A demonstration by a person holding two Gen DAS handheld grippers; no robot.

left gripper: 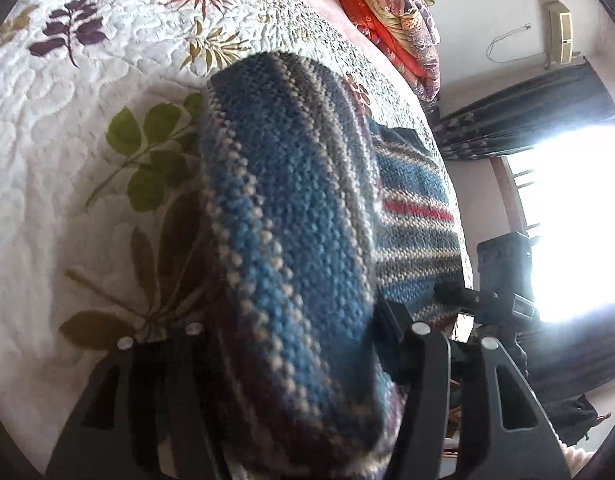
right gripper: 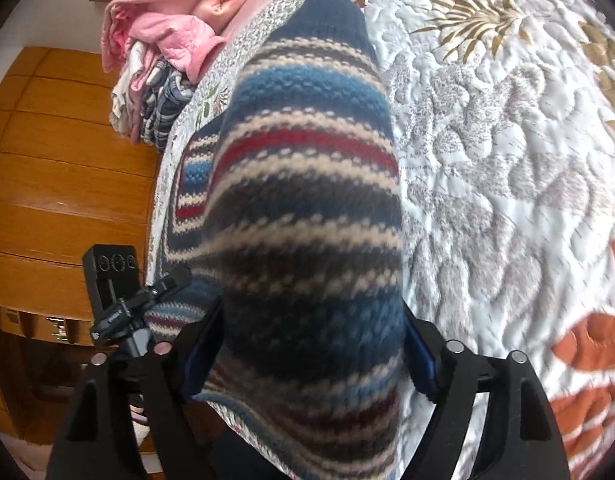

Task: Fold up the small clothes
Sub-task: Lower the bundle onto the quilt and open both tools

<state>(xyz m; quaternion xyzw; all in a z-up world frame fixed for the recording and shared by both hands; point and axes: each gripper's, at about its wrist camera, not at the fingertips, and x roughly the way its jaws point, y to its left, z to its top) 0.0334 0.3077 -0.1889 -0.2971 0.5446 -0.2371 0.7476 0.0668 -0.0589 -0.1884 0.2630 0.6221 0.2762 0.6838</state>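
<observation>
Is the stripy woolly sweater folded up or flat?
Part-folded: the striped knitted sweater is lifted in both grippers, one layer bending over another on the quilted bedspread.

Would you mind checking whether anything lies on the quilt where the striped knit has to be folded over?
Nothing visible does. Both grippers hold the striped knit, and the quilt beyond it looks bare; the piled bedding sits farther back.

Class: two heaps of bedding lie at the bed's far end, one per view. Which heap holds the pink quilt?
The heap in the right wrist view: pink quilt on checked cloth. The other heap is orange and floral.

Coarse knitted wool sweater, quilted bedspread
</observation>
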